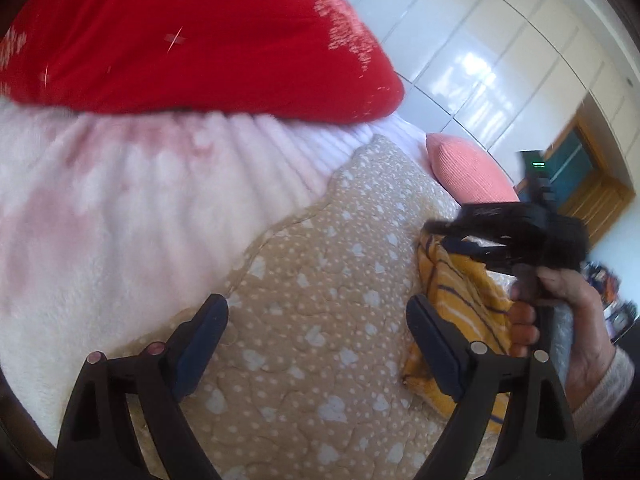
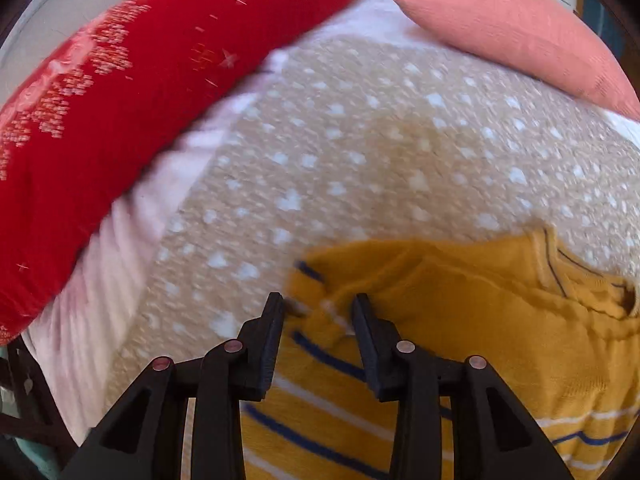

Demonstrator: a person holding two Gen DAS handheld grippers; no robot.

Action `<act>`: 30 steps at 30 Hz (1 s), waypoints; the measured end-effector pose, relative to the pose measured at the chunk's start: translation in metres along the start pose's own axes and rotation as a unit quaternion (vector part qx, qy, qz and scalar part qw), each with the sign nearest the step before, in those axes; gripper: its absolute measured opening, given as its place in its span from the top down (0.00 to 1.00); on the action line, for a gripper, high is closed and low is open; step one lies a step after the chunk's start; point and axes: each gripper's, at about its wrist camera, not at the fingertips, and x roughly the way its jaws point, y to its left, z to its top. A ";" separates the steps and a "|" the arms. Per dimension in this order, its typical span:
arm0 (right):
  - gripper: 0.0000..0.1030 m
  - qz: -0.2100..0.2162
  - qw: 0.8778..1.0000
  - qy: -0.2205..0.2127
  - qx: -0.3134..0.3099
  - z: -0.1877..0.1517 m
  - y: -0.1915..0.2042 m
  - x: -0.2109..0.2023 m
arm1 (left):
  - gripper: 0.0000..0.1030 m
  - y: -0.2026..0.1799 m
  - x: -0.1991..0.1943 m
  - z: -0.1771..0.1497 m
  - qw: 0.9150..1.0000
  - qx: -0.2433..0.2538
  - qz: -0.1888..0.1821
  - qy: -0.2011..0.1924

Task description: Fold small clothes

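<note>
On the beige quilt (image 2: 360,152), right gripper (image 2: 318,306) jaws part-open astride yellow sweater (image 2: 500,340); left gripper (image 1: 318,320) wide, empty.

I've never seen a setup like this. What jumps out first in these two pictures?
The big red pillow fills the top left of both views, with a smaller pink pillow at the upper right. Lower right on the beige quilt lies a yellow striped sweater. The right gripper hangs over its edge with jaws apart, while the left gripper stands wide open above bare quilt.
</note>
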 end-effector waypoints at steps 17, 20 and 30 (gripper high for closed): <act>0.37 -0.218 0.967 -0.010 -0.129 -0.091 0.062 0.003 | 0.13 0.003 -0.009 -0.008 1.000 -0.002 0.011 -0.013; 0.65 -0.222 0.966 -0.027 -0.130 -0.098 0.060 -0.003 | 0.13 0.000 -0.013 -0.010 0.999 0.006 0.026 -0.022; 0.82 -0.101 0.985 -0.137 0.003 -0.096 -0.046 -0.144 | 0.13 -0.054 -0.086 -0.027 0.995 0.096 0.020 -0.017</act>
